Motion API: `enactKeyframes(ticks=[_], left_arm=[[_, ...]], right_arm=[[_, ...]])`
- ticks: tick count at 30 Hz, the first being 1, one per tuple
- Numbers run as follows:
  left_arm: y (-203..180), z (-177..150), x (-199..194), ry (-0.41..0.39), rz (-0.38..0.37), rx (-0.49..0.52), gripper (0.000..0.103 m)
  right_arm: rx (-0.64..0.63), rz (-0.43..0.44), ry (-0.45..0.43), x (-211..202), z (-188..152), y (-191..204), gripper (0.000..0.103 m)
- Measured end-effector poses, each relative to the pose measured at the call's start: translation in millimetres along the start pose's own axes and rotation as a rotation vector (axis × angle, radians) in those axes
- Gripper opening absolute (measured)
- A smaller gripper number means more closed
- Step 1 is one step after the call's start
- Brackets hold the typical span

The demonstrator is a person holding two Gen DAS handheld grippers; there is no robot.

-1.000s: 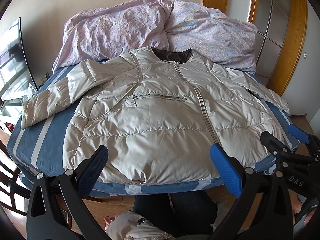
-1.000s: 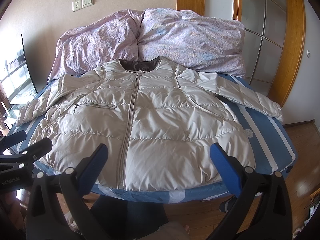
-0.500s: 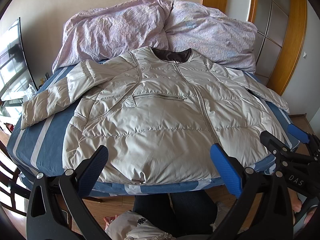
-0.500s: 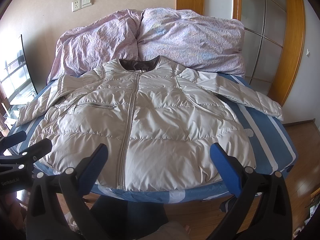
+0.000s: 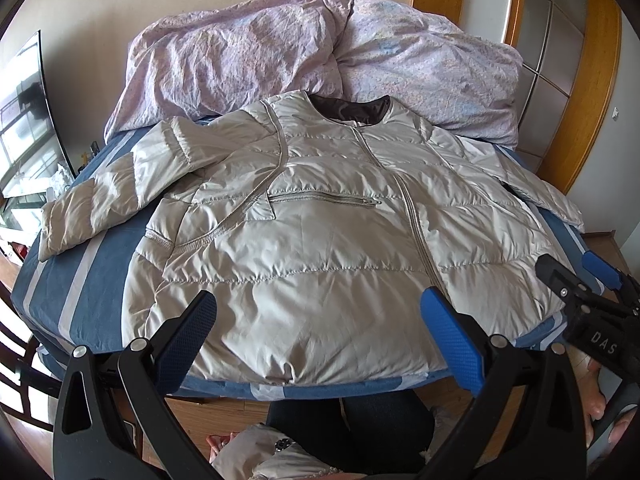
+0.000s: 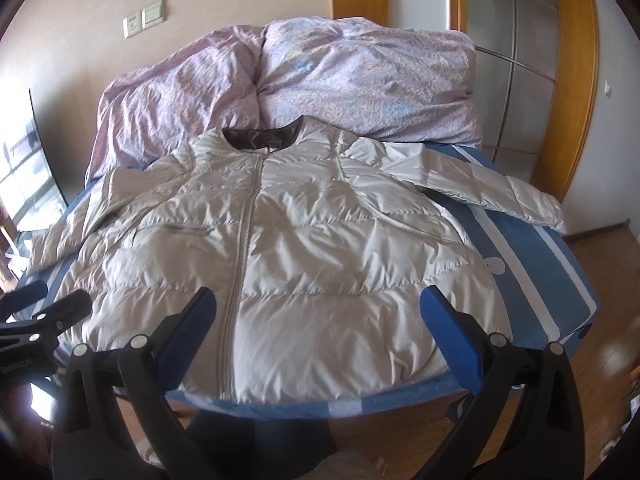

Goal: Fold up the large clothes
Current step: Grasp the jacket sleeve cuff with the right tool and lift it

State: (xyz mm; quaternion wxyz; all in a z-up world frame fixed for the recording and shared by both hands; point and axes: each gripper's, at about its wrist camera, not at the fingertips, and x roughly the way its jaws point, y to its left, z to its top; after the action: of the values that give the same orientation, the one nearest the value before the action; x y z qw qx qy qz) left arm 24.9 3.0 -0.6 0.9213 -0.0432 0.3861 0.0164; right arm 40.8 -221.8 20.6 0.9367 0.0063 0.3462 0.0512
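A silver-grey puffer jacket lies face up and zipped on a blue striped bed, collar toward the pillows and both sleeves spread out to the sides. Its hem runs along the near bed edge. My left gripper hovers open above the hem, left of the zipper, with nothing between its fingers. My right gripper hovers open above the hem, right of the zipper. Each gripper also shows at the edge of the other's view: the right gripper and the left gripper.
A crumpled lilac duvet is piled at the head of the bed. A wooden-framed sliding door stands at the right, and a window at the left. A person's legs are at the foot of the bed, on a wooden floor.
The right wrist view has risen and tilted slightly, so the jacket sits a little lower in it. The left gripper has hardly moved. Both stay open.
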Motion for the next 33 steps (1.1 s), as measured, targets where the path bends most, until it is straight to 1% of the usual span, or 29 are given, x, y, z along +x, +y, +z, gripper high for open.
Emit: enactKeyframes(ticks=[5, 8, 11, 14, 18, 19, 20, 21, 22, 24, 25, 27, 30, 31, 33], left_arm=[[8, 19, 18, 0.017, -0.023, -0.025, 0.102], [16, 32, 34, 0.041, -0.039, -0.045, 0.102], [25, 51, 53, 0.075, -0.081, -0.069, 0.102], [33, 70, 70, 0.106, -0.118, -0.086, 0.102], [41, 93, 97, 0.165, -0.171, -0.119, 0.102], [43, 99, 105, 0.182, -0.174, -0.122, 0.102], [44, 104, 112, 0.199, -0.179, -0.12, 0.102], [44, 106, 117, 0.21, -0.181, -0.117, 0.102], [45, 111, 124, 0.226, -0.186, -0.111, 0.102], [47, 120, 134, 0.242, -0.198, -0.103, 0.102], [47, 125, 139, 0.252, -0.208, -0.101, 0.102], [46, 135, 146, 0.255, -0.221, -0.092, 0.102], [45, 146, 154, 0.232, -0.203, -0.065, 0.102], [44, 151, 158, 0.219, -0.197, -0.055, 0.102], [45, 158, 167, 0.209, -0.204, -0.062, 0.102]], right_arm=[[0.027, 0.046, -0.067, 16, 11, -26, 0.101], [0.093, 0.017, -0.074, 32, 24, -55, 0.101], [0.22, 0.001, -0.07, 50, 40, -100, 0.101], [0.38, -0.031, -0.036, 72, 52, -152, 0.101], [0.684, -0.035, 0.027, 105, 59, -238, 0.1], [0.749, -0.031, 0.038, 113, 59, -256, 0.097], [0.815, -0.03, 0.053, 121, 58, -275, 0.091], [0.894, -0.025, 0.073, 132, 57, -296, 0.089], [0.94, -0.023, 0.083, 140, 56, -308, 0.083], [1.045, -0.019, 0.096, 157, 53, -338, 0.077], [1.077, -0.022, 0.097, 162, 52, -345, 0.076], [1.177, -0.035, 0.104, 174, 43, -365, 0.067], [1.28, -0.007, 0.103, 188, 35, -382, 0.059], [1.29, -0.005, 0.097, 190, 35, -385, 0.056], [1.299, -0.023, 0.082, 194, 36, -389, 0.052]])
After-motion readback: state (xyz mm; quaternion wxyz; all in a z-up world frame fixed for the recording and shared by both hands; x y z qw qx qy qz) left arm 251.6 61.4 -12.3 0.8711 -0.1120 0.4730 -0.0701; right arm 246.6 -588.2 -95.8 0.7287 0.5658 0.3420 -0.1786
